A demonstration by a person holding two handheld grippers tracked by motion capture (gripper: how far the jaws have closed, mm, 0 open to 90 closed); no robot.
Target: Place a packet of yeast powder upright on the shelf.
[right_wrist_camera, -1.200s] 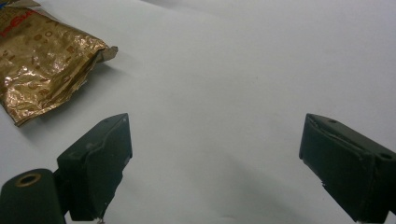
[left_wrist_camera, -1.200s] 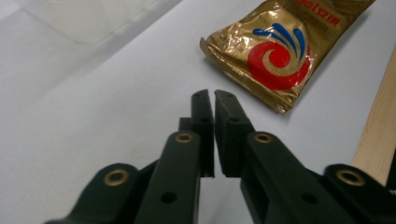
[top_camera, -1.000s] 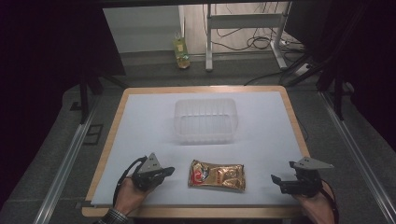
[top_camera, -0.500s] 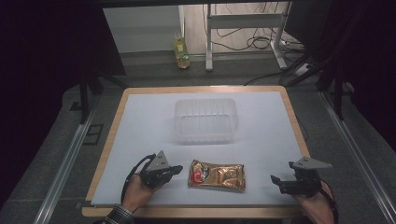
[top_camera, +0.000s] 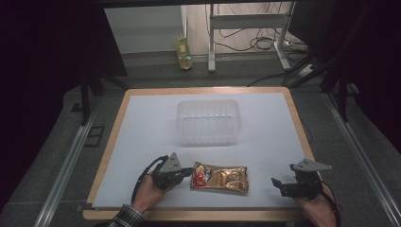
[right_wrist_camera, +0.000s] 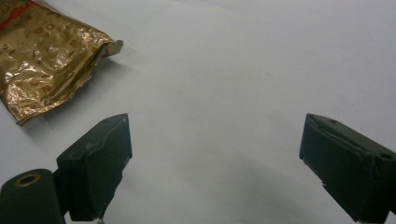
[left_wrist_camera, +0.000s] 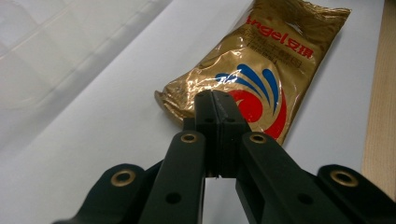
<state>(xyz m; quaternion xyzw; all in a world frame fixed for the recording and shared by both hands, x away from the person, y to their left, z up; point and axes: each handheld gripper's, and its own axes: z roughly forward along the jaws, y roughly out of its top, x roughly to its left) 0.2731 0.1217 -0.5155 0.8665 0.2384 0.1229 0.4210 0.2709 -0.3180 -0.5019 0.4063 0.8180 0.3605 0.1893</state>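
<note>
A gold foil packet (top_camera: 220,178) with a red and blue logo lies flat near the front edge of the white table (top_camera: 279,127). My left gripper (top_camera: 189,174) is at the packet's left end with its jaws pressed together. In the left gripper view the shut tips (left_wrist_camera: 215,99) overlap the near edge of the packet (left_wrist_camera: 266,65), and nothing shows between them. My right gripper (top_camera: 276,183) rests at the front right, apart from the packet. The right gripper view has the open gripper (right_wrist_camera: 215,137) over bare table, with the packet (right_wrist_camera: 42,56) at the upper left.
A clear plastic container (top_camera: 208,122) stands empty at the table's middle, behind the packet, and its rim (left_wrist_camera: 51,56) also appears in the left gripper view. A wooden border (top_camera: 113,142) rings the white surface. A yellow bottle (top_camera: 183,53) stands on the floor beyond the table.
My left gripper has slid right across the table until its shut tips reached the packet's left end. The right gripper and the packet have stayed put.
</note>
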